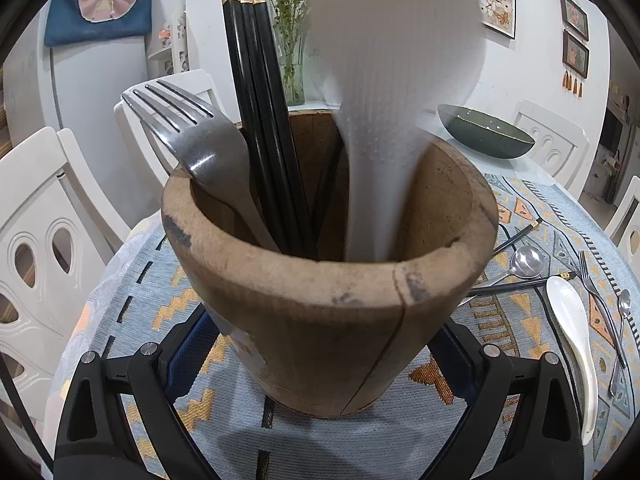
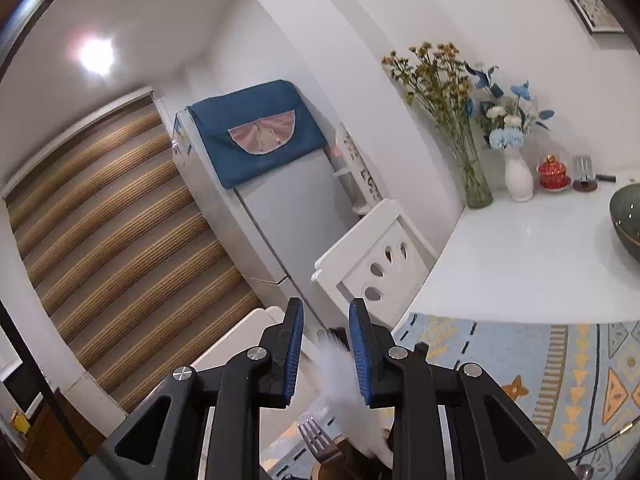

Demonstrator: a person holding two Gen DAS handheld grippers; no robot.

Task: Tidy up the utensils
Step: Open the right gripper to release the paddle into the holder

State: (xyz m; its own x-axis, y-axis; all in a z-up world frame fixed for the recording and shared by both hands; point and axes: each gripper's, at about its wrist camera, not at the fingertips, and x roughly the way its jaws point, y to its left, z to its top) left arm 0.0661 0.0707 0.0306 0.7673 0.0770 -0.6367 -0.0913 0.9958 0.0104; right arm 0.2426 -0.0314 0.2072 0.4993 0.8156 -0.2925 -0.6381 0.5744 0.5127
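Right now your left gripper (image 1: pixel 320 364) has the wooden cup (image 1: pixel 332 280) between its two fingers, one on each side of the cup's lower wall, jaws spread wide around it; whether the pads actually press the wood is hidden behind the cup. The cup stands upright on the patterned cloth (image 1: pixel 160 292) and holds a steel fork (image 1: pixel 192 136) leaning to the left with its tines up, three black chopsticks (image 1: pixel 256 100) with gold bands, and a white rice paddle (image 1: pixel 384 92), which is blurred.

Your right gripper (image 2: pixel 325 354) sits above the cup with its jaws parted. The blurred white paddle (image 2: pixel 340 364) shows in the gap between the blue pads (image 2: pixel 291 356), but you cannot tell from this view whether either pad touches it. The fork's tines (image 2: pixel 316 436) show just below.

To the right of the cup, still on the cloth, lie a white soup spoon (image 1: pixel 576 344), a metal spoon (image 1: pixel 524 262), a second fork (image 1: pixel 600 304), a small spoon (image 1: pixel 622 320) and loose chopsticks (image 1: pixel 516 286). A dark bowl (image 1: pixel 484 132) sits farther back on the white table (image 2: pixel 520 264).
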